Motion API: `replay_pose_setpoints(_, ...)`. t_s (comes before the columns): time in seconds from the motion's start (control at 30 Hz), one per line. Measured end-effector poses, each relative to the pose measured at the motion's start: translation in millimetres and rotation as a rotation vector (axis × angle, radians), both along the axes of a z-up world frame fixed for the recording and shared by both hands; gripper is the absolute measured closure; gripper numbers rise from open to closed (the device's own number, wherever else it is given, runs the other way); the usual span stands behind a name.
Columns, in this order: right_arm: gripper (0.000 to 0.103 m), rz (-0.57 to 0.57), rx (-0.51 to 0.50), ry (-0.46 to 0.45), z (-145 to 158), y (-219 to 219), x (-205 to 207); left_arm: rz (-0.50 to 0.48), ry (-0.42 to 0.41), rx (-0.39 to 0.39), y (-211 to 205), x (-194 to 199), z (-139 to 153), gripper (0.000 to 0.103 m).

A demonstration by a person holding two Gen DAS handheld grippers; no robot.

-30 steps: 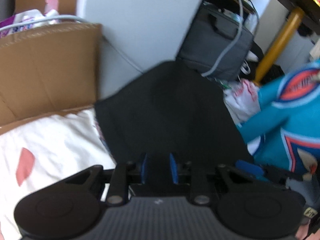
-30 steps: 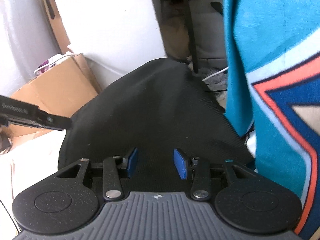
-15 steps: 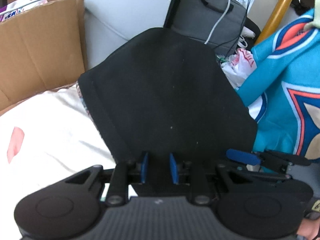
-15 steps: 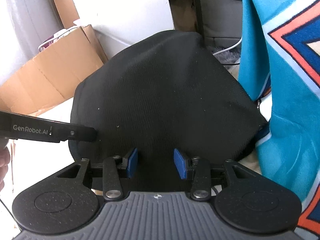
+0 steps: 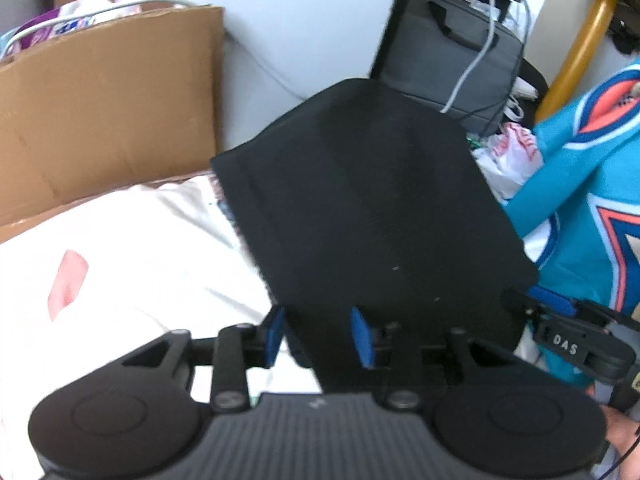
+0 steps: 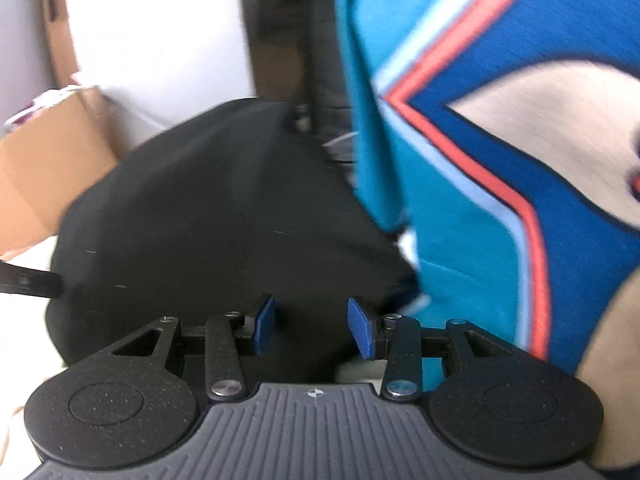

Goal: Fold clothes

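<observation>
A folded black garment (image 5: pixel 368 208) lies flat on the white bedding (image 5: pixel 132 272); it also shows in the right wrist view (image 6: pixel 208 216). My left gripper (image 5: pixel 318 334) is open, its blue pads standing either side of the garment's near left corner. My right gripper (image 6: pixel 312 326) is open over the garment's near right edge, with nothing between its pads. The right gripper's finger shows in the left wrist view (image 5: pixel 560 320) at the garment's right corner. A teal jersey (image 6: pixel 500 152) with orange and blue trim lies to the right.
A cardboard box (image 5: pixel 104 112) stands at the back left against a white wall (image 5: pixel 304 20). A grey bag (image 5: pixel 452 68) with a white cable sits behind the garment. A yellow post (image 5: pixel 576 48) rises at the far right. A crumpled plastic bag (image 5: pixel 508 156) lies beside the jersey.
My left gripper has opened and let go of the black garment's corner. My right gripper has opened wider. The garment has settled flat on the bedding.
</observation>
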State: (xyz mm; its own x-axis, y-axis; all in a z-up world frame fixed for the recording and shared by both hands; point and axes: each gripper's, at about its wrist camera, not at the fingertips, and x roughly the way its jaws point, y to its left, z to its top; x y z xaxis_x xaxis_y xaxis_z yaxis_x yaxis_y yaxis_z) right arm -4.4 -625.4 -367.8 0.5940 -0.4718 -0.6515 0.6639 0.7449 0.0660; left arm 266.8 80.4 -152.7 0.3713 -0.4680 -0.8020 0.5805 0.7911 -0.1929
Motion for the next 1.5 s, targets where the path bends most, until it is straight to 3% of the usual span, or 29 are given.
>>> replay_pose_setpoints(0.17,0.055,-0.09,0.001,-0.004,-10,-10,-3,0.022,0.031,-0.01,10,-3,-6,0.05)
replay_pose_setpoints(0.3,0.054,-0.135,0.028,-0.02,-17,-21,-1,0.033,0.062,-0.029,12,-2,-13,0.049)
replay_pose_setpoints(0.53,0.036,-0.179,0.098,-0.041,-31,-41,9,0.041,0.09,-0.049,5,4,-23,0.046)
replay_pose_setpoints(0.7,0.034,-0.163,0.118,-0.094,-37,-48,10,0.044,0.11,-0.076,4,10,-28,0.042)
replay_pose_setpoints(0.77,0.041,-0.14,0.101,-0.107,-35,-47,11,0.05,0.122,-0.1,5,13,-29,0.042)
replay_pose_setpoints(0.83,0.062,-0.105,0.087,-0.118,-33,-44,12,0.049,0.125,-0.127,5,14,-29,0.042)
replay_pose_setpoints(0.87,0.066,-0.092,0.083,-0.119,-33,-42,13,0.048,0.127,-0.14,5,14,-30,0.043)
replay_pose_setpoints(0.93,0.084,-0.077,0.072,-0.121,-31,-39,12,0.048,0.135,-0.155,4,16,-32,0.042)
replay_pose_setpoints(1.0,0.09,-0.082,0.064,-0.127,-27,-36,9,0.049,0.138,-0.169,5,17,-34,0.045)
replay_pose_setpoints(1.13,0.096,-0.091,0.045,-0.136,-13,-24,-1,0.031,0.104,-0.154,5,14,-28,0.063)
replay_pose_setpoints(1.17,0.096,-0.096,0.04,-0.137,-9,-18,-7,0.031,0.102,-0.15,6,13,-25,0.074)
replay_pose_setpoints(1.2,0.096,-0.102,0.034,-0.136,-5,-14,-12,0.038,0.118,-0.157,8,15,-23,0.078)
replay_pose_setpoints(1.33,0.096,-0.128,0.04,-0.14,10,-2,-16,0.046,0.158,-0.184,15,20,-16,0.081)
replay_pose_setpoints(1.5,0.095,-0.148,0.036,-0.083,3,-4,-9,0.01,0.162,-0.144,13,19,-17,0.077)
